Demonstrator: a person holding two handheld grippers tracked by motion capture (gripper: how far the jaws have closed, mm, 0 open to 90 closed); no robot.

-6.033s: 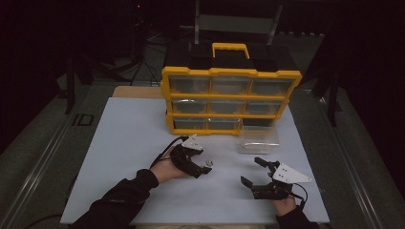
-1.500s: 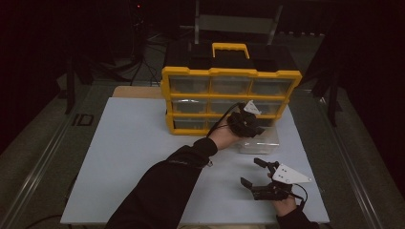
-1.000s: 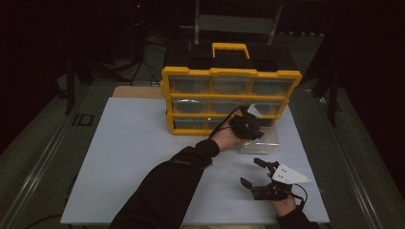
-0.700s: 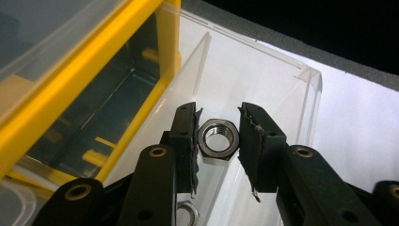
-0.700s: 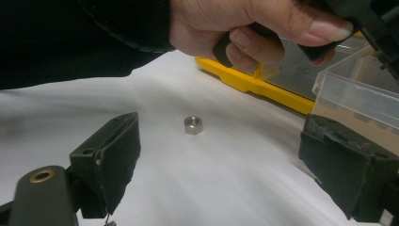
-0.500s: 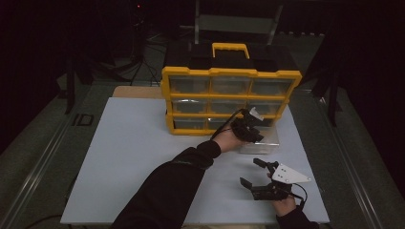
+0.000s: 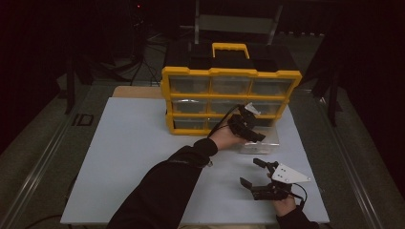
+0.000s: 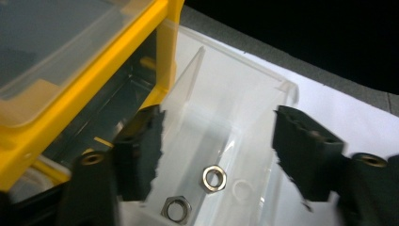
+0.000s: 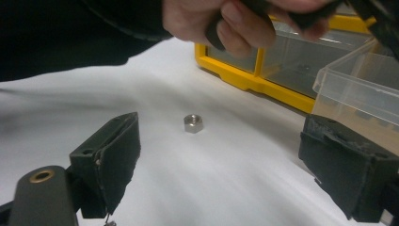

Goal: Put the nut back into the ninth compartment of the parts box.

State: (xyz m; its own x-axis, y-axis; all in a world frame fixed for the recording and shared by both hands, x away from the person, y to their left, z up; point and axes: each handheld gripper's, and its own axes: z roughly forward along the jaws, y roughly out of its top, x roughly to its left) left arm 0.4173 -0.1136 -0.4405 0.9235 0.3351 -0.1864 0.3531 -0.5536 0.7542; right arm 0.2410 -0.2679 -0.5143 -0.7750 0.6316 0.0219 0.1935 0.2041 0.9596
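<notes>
One hex nut [image 9: 193,123] lies on the white table [image 7: 133,157] straight ahead of the spread right gripper [image 9: 226,165], nearer than the left gripper [image 8: 216,155], whose jaws have just been opening, empty, over the clear drawer [image 8: 235,108].

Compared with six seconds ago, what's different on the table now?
The left gripper went from the near mat up to the clear drawer before the yellow organizer. Its jaws have just been opening over the drawer, where two nuts lie. The right gripper stayed put, open.
</notes>
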